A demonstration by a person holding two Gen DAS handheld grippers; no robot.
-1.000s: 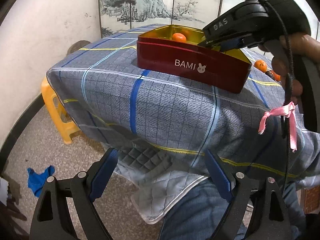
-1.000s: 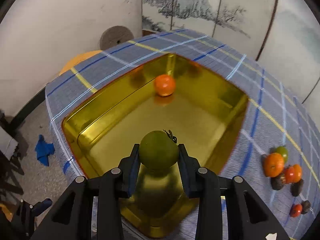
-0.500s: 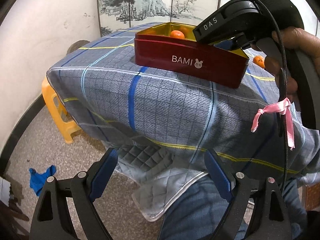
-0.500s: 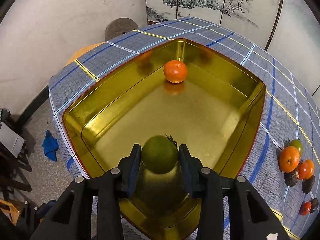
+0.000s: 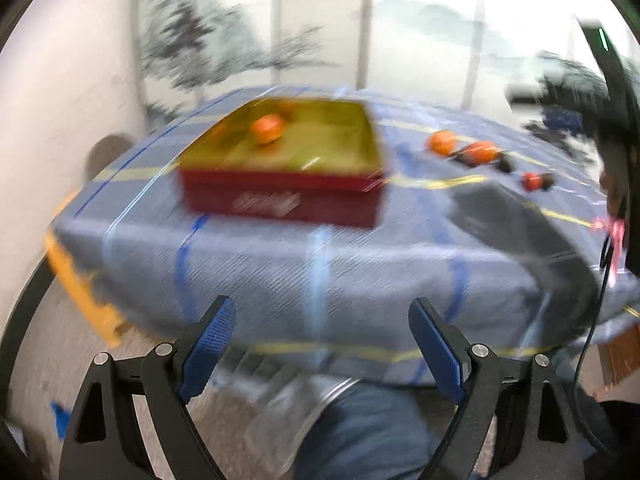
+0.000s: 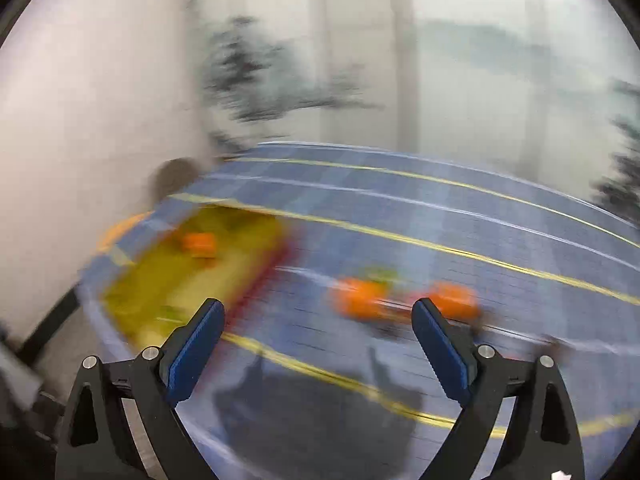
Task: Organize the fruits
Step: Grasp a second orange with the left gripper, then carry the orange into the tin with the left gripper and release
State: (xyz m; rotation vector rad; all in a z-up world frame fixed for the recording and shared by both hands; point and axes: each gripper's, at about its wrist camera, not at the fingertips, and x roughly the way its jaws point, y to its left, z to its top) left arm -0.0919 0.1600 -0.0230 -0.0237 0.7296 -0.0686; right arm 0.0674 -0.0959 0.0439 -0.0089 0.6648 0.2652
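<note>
Both views are motion-blurred. A red tin with a gold inside (image 5: 280, 196) stands on the blue checked tablecloth (image 5: 360, 252); an orange fruit (image 5: 267, 129) lies in it. The tin also shows at the left in the right wrist view (image 6: 192, 276), with the orange fruit (image 6: 198, 243) and a green blur (image 6: 170, 312) inside. Loose orange fruits (image 6: 362, 300) and dark ones lie on the cloth to the tin's right (image 5: 478, 152). My left gripper (image 5: 322, 336) is open and empty below the table edge. My right gripper (image 6: 318, 336) is open and empty above the cloth, right of the tin.
A yellow stool (image 5: 80, 292) stands under the table's left side. A painted folding screen (image 5: 248, 40) and a white wall are behind. The person's jeans-clad leg (image 5: 360, 432) is in front of the table. The right gripper's handle and hand (image 5: 612, 160) are at the right edge.
My right gripper has opened and let go of the green fruit in the tin, then swung right toward the loose fruits. My left gripper view has risen and shifted.
</note>
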